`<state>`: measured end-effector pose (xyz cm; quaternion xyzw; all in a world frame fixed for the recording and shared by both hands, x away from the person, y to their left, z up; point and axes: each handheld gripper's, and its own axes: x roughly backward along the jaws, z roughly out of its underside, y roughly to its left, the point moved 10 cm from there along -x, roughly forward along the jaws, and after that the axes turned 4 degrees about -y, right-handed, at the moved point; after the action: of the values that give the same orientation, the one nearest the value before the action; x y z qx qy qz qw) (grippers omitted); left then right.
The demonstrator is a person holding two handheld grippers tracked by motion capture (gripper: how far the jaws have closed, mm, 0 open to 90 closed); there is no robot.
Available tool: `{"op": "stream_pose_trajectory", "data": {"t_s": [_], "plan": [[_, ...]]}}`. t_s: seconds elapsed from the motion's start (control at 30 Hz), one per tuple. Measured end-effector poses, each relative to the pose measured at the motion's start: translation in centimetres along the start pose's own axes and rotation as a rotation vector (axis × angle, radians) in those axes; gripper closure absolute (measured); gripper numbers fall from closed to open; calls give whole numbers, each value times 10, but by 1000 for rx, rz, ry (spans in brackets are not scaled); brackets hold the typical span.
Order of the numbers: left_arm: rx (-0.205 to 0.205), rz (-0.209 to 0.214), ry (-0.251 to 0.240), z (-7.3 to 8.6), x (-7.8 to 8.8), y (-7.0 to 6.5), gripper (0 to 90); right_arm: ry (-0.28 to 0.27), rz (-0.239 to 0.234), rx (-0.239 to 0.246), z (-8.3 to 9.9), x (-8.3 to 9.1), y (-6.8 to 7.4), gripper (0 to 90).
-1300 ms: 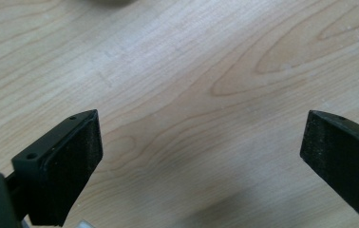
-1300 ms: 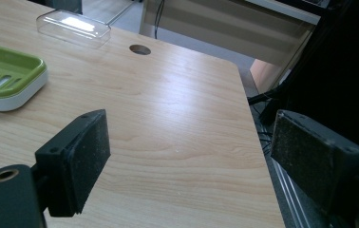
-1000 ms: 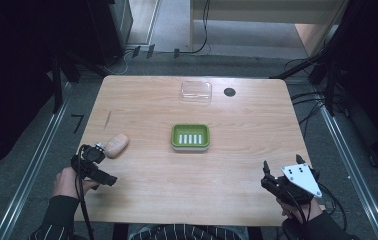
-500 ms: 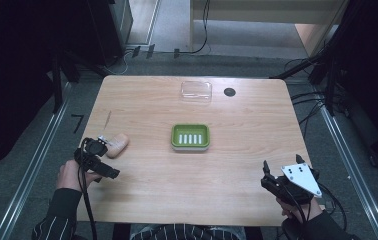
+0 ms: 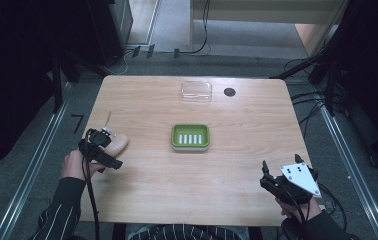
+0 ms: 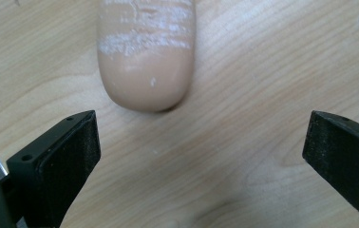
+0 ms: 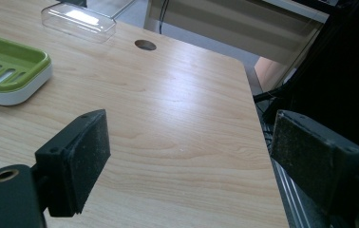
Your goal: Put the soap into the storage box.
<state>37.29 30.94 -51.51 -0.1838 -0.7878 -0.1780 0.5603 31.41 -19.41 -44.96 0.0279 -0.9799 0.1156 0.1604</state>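
I see one wooden counter [image 5: 227, 165], one green slotted dish [image 5: 190, 137], one clear lid [image 5: 196, 91] beyond it, one smooth tan soap [image 6: 145, 57]. My left gripper [image 6: 201, 147] and right gripper [image 7: 192, 156] are spread, empty.

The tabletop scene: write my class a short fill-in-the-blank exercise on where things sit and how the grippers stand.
1. The soap dish in the middle of the table is ____ in colour.
2. The left gripper has its jaws ____, with the peach soap bar just ahead.
3. The clear lid lies beside a round ____ in the tabletop.

Missing words: green; open; hole
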Motion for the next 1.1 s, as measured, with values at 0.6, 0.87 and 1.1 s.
{"op": "stream_pose_trajectory", "data": {"t_s": [0.6, 0.87, 1.1], "plan": [[-19, 13, -1, -24, -7, 8, 0, -2, 3, -8, 0, 0, -1, 136], [-19, 23, 3, -33, -13, 14, 0, -2, 3, -9, 0, 0, -1, 136], [-38, 35, 17, -40, -17, 14, 0, -1, 4, -8, 0, 0, -1, 136]]}}
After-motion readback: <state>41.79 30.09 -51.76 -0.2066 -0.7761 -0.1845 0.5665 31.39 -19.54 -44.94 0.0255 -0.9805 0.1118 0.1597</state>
